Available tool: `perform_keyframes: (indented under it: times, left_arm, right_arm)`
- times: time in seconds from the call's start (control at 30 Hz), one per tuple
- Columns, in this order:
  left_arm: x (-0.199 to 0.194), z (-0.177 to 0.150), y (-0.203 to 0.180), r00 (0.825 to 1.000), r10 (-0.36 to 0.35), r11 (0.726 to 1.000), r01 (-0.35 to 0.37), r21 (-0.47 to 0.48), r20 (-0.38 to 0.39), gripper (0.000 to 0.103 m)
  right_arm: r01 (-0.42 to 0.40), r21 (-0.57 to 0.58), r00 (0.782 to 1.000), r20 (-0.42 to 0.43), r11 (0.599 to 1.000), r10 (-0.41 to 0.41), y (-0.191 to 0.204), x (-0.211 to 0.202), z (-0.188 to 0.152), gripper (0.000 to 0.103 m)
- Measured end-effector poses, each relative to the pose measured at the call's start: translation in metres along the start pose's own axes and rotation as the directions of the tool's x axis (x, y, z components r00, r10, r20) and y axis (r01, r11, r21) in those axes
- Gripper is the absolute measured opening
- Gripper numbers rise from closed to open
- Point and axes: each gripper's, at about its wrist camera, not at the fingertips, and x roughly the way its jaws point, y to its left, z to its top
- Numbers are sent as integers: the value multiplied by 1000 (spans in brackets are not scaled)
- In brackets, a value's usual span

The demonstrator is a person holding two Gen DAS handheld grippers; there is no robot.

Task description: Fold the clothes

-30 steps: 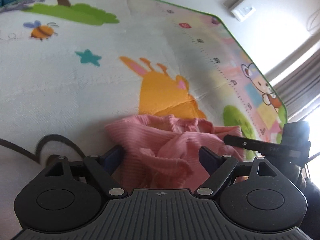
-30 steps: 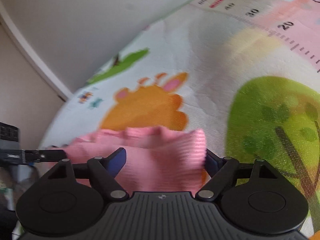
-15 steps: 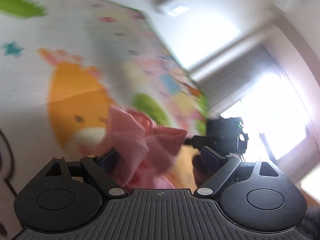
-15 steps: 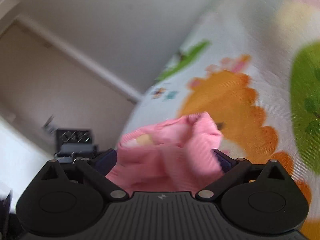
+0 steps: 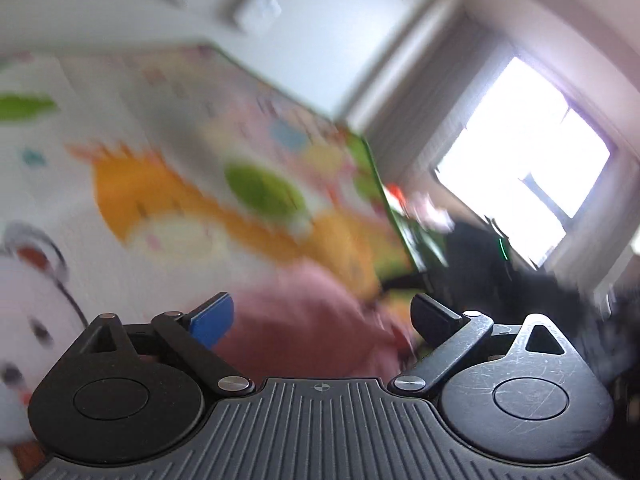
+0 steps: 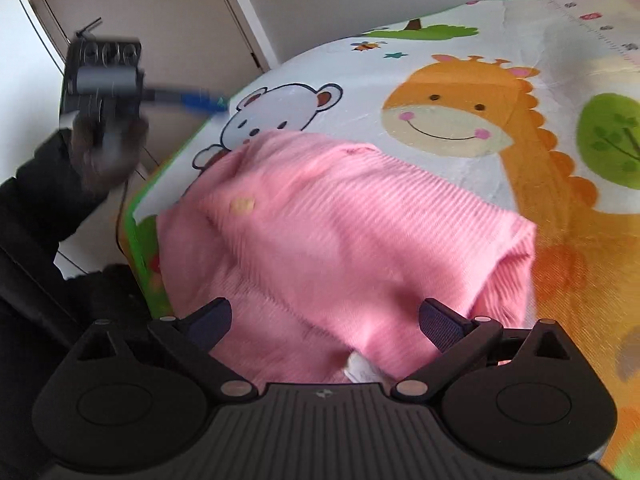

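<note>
A play mat (image 6: pixel 460 184) covers the floor, printed with a smiling orange giraffe (image 6: pixel 448 120) near the centre, a monkey face (image 6: pixel 280 112) at about 10 o'clock from it, and a green tree (image 6: pixel 612 144) at 3 o'clock. A bee (image 6: pixel 366 45) and a teal star (image 6: pixel 394 55) sit toward 12 o'clock. In the blurred left wrist view, a bright window (image 5: pixel 524 140) fills the 2 o'clock area beside a white wall (image 5: pixel 320 20).
</note>
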Motion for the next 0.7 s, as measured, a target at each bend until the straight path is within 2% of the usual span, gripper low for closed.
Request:
perform_keyframes:
  times: [0.03, 0.1, 0.17, 0.23, 0.27, 0.33, 0.4, 0.47, 0.53, 0.6, 0.67, 0.7]
  left_arm:
    - [5, 9, 2, 999, 49, 999, -49, -9, 16, 99]
    - [21, 17, 5, 991, 135, 991, -135, -4, 2, 99]
    - [41, 4, -2, 965, 247, 965, -236, 115, -89, 99]
    - [62, -9, -8, 917, 362, 917, -319, 240, -164, 99]
    - [72, -15, -12, 886, 421, 885, -353, 304, -195, 99]
    - [91, -28, -19, 812, 532, 808, -402, 431, -239, 99]
    - [78, -51, -31, 777, 583, 745, -396, 536, -236, 99]
    - [50, -54, -34, 826, 505, 815, -360, 455, -251, 99]
    - [28, -49, -26, 895, 379, 911, -315, 268, -235, 99]
    - [16, -46, -9, 937, 283, 959, -272, 79, -207, 100]
    - [26, -46, 5, 945, 251, 964, -263, -34, -210, 100]
    - [33, -47, 13, 942, 251, 959, -273, -74, -223, 100]
  right_arm:
    - [0, -5, 1000, 16, 1000, 0, 1, -5, 0, 100]
    - [1, -15, 998, 67, 1000, 0, 2, -17, -1, 103]
    - [12, -12, 990, 141, 1000, -10, 2, -30, 0, 103]
    - [48, 27, 976, 211, 998, -52, -1, -40, 6, 103]
    - [78, 55, 971, 222, 995, -88, -4, -37, 13, 103]
    - [150, 109, 961, 218, 983, -171, -10, -32, 21, 103]
    - [204, 159, 953, 196, 966, -233, -18, -31, 21, 103]
    - [174, 217, 954, 205, 961, -219, -29, -33, 17, 103]
    - [99, 295, 961, 221, 950, -168, -43, -28, 14, 103]
    - [46, 352, 967, 220, 935, -131, -55, -19, 13, 103]
    - [40, 381, 973, 197, 924, -123, -63, 2, 17, 103]
    - [40, 398, 976, 180, 917, -121, -67, 11, 18, 103]
